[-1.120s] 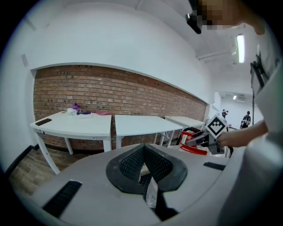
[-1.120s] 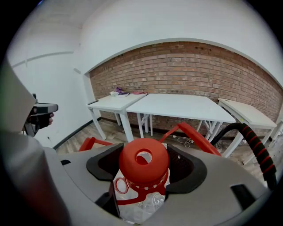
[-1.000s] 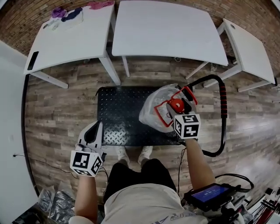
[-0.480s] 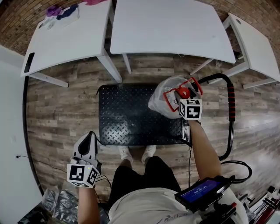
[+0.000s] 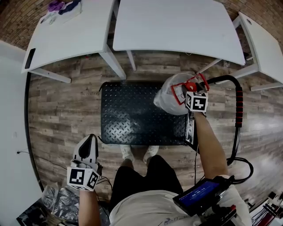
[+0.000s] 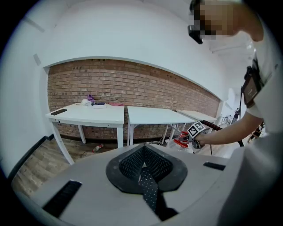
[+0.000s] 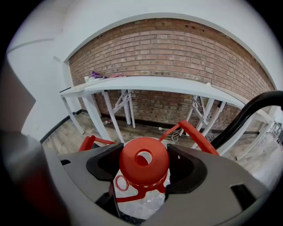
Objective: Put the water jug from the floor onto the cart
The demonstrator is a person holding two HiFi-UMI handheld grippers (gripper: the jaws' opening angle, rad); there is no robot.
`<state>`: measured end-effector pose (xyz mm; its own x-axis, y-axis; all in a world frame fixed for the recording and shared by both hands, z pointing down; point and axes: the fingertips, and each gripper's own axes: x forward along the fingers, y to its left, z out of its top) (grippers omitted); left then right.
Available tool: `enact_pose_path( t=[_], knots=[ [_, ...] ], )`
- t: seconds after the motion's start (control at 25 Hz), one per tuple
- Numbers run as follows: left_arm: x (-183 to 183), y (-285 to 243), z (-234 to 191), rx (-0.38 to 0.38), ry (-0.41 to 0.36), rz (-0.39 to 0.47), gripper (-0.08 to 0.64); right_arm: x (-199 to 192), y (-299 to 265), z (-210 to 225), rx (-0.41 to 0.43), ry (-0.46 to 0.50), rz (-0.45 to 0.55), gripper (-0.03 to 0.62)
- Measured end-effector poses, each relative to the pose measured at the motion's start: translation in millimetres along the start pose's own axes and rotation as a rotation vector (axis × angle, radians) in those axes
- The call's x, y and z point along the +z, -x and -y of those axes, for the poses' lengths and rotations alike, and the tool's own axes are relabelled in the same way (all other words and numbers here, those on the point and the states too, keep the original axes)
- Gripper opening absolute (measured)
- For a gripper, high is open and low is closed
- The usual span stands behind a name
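The water jug [image 5: 169, 99] is clear plastic with a red cap [image 7: 142, 160] and a red carry handle [image 7: 200, 137]. It sits over the right end of the black cart deck [image 5: 130, 115]; I cannot tell whether it rests on the deck or hangs just above it. My right gripper [image 5: 190, 88] is shut on the jug's neck under the cap, with one jaw on each side of it. My left gripper [image 5: 89, 138] is low at the person's left side over the wooden floor, shut and empty. In the left gripper view its dotted pads [image 6: 148, 187] meet.
The cart's black push handle with red grips [image 5: 239, 115] curves round its right end. Three white tables [image 5: 172, 26] stand just beyond the cart, the left one with clothes [image 5: 62, 7]. The person's feet [image 5: 138, 153] are at the cart's near edge. A tablet [image 5: 201, 193] hangs at the waist.
My right gripper has carried the jug farther from the person and to the right, over the cart's right end. My left gripper has dropped back toward the person's side.
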<state>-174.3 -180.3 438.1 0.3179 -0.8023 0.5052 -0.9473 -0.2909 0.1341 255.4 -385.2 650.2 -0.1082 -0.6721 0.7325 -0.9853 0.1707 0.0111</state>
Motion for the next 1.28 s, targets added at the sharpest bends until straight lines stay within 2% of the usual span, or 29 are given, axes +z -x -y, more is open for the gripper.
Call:
enact_pose_path(
  t=[0.4, 0.84, 1.08, 1.28],
  knots=[
    [-4, -4, 5, 0.003, 0.001, -0.013, 0.000, -10, -6, 15, -0.012, -0.051, 0.002, 0.314],
    [-2, -16, 23, -0.046, -0.016, -0.015, 0.000, -24, 7, 20, -0.005, -0.076, 0.022, 0.314],
    [-2, -18, 29, -0.064, -0.023, -0.022, 0.000, -11, 19, 23, 0.001, -0.070, 0.076, 0.316],
    [3, -19, 30, -0.096, -0.022, -0.001, 0.000, 4, 60, 16, -0.004, -0.078, 0.161, 0.315]
  ],
)
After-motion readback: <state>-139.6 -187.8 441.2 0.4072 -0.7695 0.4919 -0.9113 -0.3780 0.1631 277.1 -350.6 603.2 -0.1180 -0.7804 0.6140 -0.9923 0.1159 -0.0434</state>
